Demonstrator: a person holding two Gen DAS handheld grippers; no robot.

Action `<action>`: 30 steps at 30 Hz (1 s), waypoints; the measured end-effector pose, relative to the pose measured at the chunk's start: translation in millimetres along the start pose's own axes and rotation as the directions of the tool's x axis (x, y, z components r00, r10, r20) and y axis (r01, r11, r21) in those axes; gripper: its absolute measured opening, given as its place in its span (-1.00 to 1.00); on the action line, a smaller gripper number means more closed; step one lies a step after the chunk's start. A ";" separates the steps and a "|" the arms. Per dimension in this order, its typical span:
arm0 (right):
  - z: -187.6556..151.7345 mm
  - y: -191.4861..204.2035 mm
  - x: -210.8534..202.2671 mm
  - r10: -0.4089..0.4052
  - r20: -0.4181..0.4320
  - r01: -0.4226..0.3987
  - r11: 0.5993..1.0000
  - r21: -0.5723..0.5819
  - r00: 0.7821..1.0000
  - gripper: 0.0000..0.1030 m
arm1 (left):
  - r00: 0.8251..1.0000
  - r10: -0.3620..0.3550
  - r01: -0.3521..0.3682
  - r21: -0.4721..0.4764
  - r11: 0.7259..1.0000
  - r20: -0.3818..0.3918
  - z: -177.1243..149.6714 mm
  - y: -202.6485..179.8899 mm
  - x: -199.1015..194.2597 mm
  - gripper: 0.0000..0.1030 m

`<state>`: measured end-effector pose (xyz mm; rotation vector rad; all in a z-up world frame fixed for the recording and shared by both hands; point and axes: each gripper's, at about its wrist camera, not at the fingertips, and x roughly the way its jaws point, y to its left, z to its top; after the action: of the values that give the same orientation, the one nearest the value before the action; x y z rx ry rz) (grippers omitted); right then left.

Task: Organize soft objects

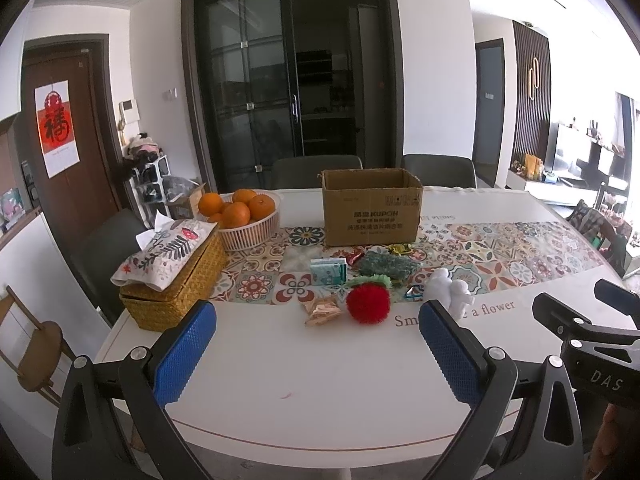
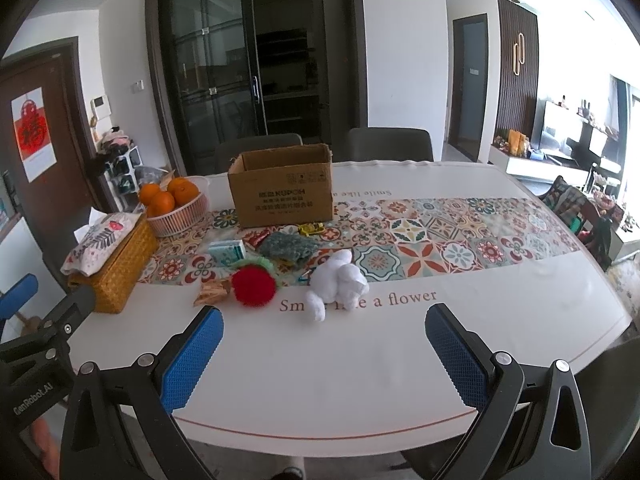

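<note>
- Left wrist view: the left gripper (image 1: 316,344) hangs above the near edge of the white oval table (image 1: 320,384), its blue-padded jaws spread wide and holding nothing.
- The right gripper (image 2: 324,344) is equally wide and empty.
- Soft items lie loose near the table's middle: a red fuzzy pom-pom ball with a green fringe (image 2: 255,289), a white plush animal toy (image 2: 338,283) just beside it, and a green knitted cloth (image 2: 287,249) behind.
- The open brown cardboard box (image 2: 282,192) stands beyond them.
- No item appears gripped; sorting looks unstarted. The next move likely calls for reaching forward and closing gently on one toy.
</note>
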<state>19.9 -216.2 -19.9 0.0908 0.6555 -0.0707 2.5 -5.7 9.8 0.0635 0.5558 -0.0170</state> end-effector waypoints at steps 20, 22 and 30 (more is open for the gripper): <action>0.4 1.5 0.0 -0.001 0.000 0.001 1.000 -0.002 1.000 0.99 | 1.000 -0.002 0.002 -0.002 1.000 -0.003 -0.9 1.3 0.1 1.00; -0.5 2.5 0.1 -0.003 0.002 0.003 1.000 -0.003 1.000 0.99 | 1.000 -0.005 0.005 0.000 1.000 -0.004 -0.4 2.1 0.5 1.00; 0.1 1.5 0.7 -0.003 0.000 0.003 1.000 -0.001 1.000 0.98 | 1.000 -0.009 0.009 0.011 1.000 0.000 1.6 -1.5 3.3 1.00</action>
<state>20.7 -214.7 -20.1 0.0884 0.6553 -0.0734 6.1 -7.3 9.4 0.0717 0.5561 -0.0288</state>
